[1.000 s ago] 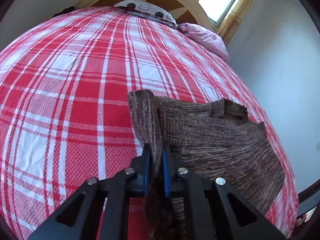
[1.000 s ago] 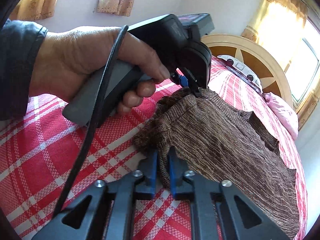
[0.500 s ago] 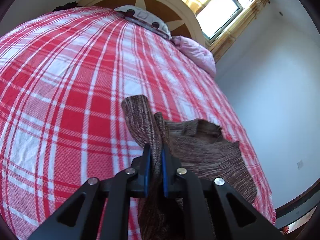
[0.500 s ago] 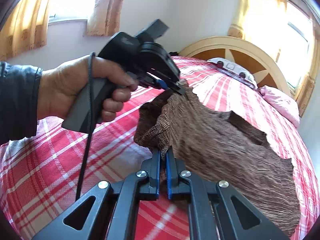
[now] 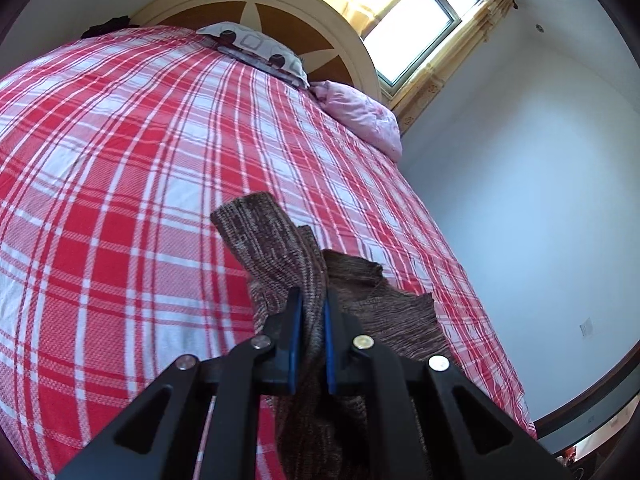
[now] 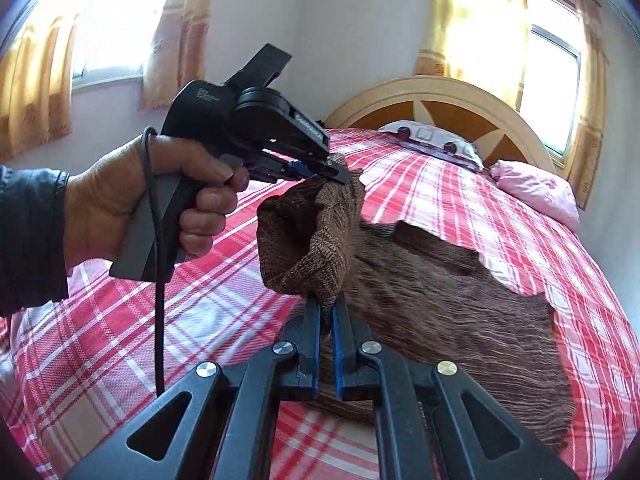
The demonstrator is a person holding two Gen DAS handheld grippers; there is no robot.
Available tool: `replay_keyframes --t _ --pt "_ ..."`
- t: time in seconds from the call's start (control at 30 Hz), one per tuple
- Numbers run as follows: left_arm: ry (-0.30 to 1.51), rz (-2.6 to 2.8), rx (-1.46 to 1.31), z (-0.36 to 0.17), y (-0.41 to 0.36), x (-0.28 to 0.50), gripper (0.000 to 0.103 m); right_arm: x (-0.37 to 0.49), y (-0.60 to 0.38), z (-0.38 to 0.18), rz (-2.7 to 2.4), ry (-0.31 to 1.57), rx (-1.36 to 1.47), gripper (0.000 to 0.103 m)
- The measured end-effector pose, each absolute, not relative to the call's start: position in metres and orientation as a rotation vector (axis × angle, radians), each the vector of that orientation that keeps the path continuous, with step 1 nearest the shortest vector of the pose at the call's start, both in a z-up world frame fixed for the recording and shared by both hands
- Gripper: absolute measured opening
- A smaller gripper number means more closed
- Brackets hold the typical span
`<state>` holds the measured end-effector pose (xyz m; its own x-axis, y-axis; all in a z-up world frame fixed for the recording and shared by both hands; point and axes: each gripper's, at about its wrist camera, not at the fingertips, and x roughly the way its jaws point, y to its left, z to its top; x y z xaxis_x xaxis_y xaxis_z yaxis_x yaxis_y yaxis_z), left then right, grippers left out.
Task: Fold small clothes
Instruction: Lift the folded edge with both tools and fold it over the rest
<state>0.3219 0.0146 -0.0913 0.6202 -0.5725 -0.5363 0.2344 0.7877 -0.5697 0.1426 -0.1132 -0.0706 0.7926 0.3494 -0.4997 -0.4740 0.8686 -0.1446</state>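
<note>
My right jaws: my right gripper is clamped tight on a bunched edge of the brown knit garment, its blue pads almost meeting through the fabric.

My left jaws: my left gripper is pinched shut on another edge of the same knit. In the right wrist view it sits beyond and above my right jaws, carried in my hand, a dark sleeve at the wrist and a black cable hanging from the handle.

Garment: the stretch of edge between my two grips is lifted off the bed and sags into a loose pouch. The rest of the knit lies spread on the red and white plaid bedspread, its far edge ragged and uneven. Which part is a sleeve or a hem I cannot tell.

Progress: I judge this an early fold, with the lifted edge ready to be carried over the flat part. No finished fold shows. Laying it down, squaring it and any further folds are left.

Containers: none in view, no basket, drawer or box. Nothing is held in anything.

Farther out: a patterned pillow and a pink pillow lie at the head of the bed, against a rounded wooden headboard. Curtained windows glow behind.
</note>
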Motion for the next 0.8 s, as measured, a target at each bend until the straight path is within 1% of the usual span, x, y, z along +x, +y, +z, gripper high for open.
replay_keyframes --t 0.37,0.8 --pt "0.752 -0.554 -0.42 -0.066 -0.045 0.335 0.01 0.15 -0.188 -0.058 0.386 0.489 -0.135 0.004" --pt "0.793 -0.633 -0.355 -0.073 -0.127 0.346 0.01 0.153 -0.261 -0.072 0.298 0.545 -0.007 0.004"
